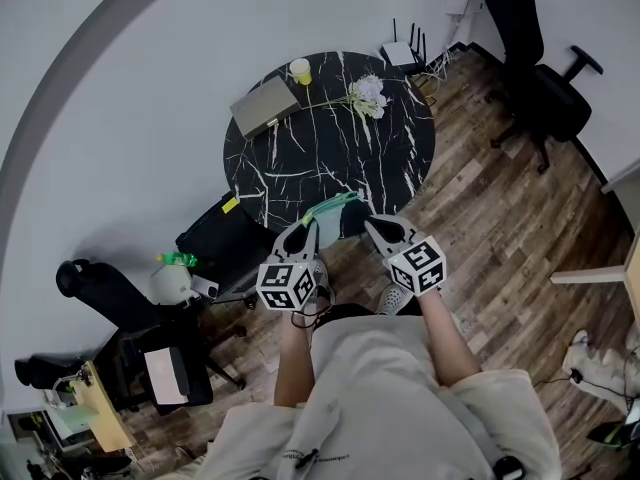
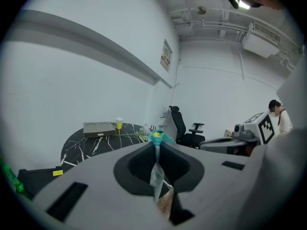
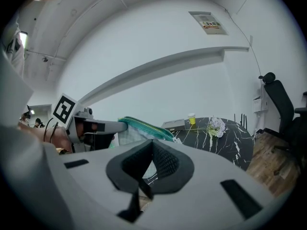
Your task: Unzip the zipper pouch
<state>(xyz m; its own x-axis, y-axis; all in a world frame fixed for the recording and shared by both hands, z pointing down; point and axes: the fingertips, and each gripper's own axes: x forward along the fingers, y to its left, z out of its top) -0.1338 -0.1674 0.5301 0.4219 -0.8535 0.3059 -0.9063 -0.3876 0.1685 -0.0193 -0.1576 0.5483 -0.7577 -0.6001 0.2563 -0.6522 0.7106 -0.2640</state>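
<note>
A pale see-through zipper pouch (image 1: 333, 208) with a green zipper hangs in the air over the near edge of the round black marble table (image 1: 300, 158). My left gripper (image 1: 305, 226) is shut on the pouch's left end. In the left gripper view the thin fabric (image 2: 156, 174) runs between the closed jaws (image 2: 157, 145), with the green zipper end just beyond them. My right gripper (image 1: 372, 223) is shut at the pouch's right end. In the right gripper view the green zipper (image 3: 139, 125) stretches from the left gripper (image 3: 103, 126) to my closed jaws (image 3: 152, 140). The zipper pull itself is hidden.
On the table's far side lie a grey flat box (image 1: 265, 105), a yellow cup (image 1: 300, 70) and a stem of pale flowers (image 1: 368, 93). A black office chair (image 1: 530, 68) stands at the far right. A black bag (image 1: 225, 243) and a chair crowd the floor to the left.
</note>
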